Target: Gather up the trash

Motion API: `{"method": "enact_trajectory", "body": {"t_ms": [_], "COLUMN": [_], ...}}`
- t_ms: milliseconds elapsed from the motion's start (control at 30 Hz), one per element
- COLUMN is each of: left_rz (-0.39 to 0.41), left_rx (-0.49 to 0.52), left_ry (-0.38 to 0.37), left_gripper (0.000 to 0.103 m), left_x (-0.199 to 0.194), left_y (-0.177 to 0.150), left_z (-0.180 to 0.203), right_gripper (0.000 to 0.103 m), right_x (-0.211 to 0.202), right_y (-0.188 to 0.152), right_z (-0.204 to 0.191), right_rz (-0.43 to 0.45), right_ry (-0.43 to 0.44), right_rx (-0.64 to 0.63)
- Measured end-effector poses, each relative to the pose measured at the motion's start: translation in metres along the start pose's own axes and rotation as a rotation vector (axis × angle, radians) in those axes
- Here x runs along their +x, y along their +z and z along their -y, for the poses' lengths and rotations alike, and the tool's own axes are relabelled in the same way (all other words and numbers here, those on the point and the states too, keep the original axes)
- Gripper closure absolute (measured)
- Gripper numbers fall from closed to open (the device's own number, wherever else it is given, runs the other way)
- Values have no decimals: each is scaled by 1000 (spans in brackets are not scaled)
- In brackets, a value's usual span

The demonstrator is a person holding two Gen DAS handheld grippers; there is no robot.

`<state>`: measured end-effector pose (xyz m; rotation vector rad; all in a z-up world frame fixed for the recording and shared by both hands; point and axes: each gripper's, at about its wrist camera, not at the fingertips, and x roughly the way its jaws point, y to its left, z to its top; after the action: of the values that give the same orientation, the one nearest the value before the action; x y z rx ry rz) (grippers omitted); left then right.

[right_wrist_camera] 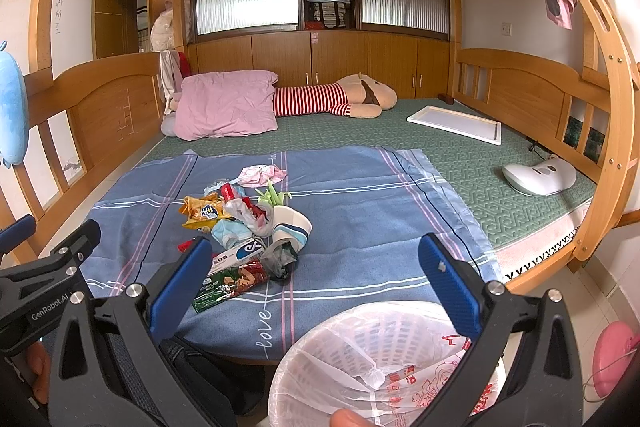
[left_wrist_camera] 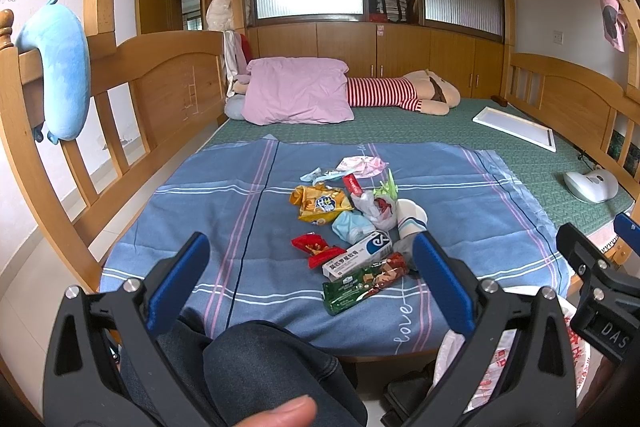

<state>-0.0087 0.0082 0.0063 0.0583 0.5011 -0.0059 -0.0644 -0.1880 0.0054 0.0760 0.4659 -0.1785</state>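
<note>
Trash pile on the sheet (left_wrist_camera: 248, 227), about 11 pieces: 4 snack wrappers — yellow (left_wrist_camera: 320, 205), red (left_wrist_camera: 316, 249), green (left_wrist_camera: 362, 287), small red (left_wrist_camera: 352, 185); 2 crumpled masks, blue (left_wrist_camera: 352, 227) and pink (left_wrist_camera: 362, 166); 2 bags, clear (left_wrist_camera: 374, 207) and grey (right_wrist_camera: 282, 257); 1 box (left_wrist_camera: 358, 255); 1 cup (left_wrist_camera: 410, 219); 1 teal wrapper (left_wrist_camera: 320, 175). Elsewhere: 1 lined bin (right_wrist_camera: 360, 359), 1 pillow (left_wrist_camera: 298, 91), 1 striped plush (left_wrist_camera: 400, 91).
</note>
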Motion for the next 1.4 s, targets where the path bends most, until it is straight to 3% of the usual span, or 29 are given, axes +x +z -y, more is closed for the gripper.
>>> {"method": "enact_trajectory", "body": {"t_ms": [800,1100,1267,1333,1400], "left_rz": [-26,-122,-167,-166,-169], "left_rx": [-1,-3,2,12,21], "left_ry": [8,8,73,103,128], "left_gripper": [2,2,2,2,2], "left_x": [7,47,81,92,102], "left_y": [-8,-14,-17,-18,-18], "left_z": [-11,-15,-21,-24,-27], "right_gripper": [3,2,3,9,29], "right_x": [3,34,76,94,117], "right_y": [-5,-6,-6,-9,-13], "right_z": [-3,-2,-2,-4,-7], "right_rz": [-14,-54,-126,-160,-208], "right_ry": [1,-41,-78,-62,-5], "right_rx": [-5,-20,-65,-61,-52]}}
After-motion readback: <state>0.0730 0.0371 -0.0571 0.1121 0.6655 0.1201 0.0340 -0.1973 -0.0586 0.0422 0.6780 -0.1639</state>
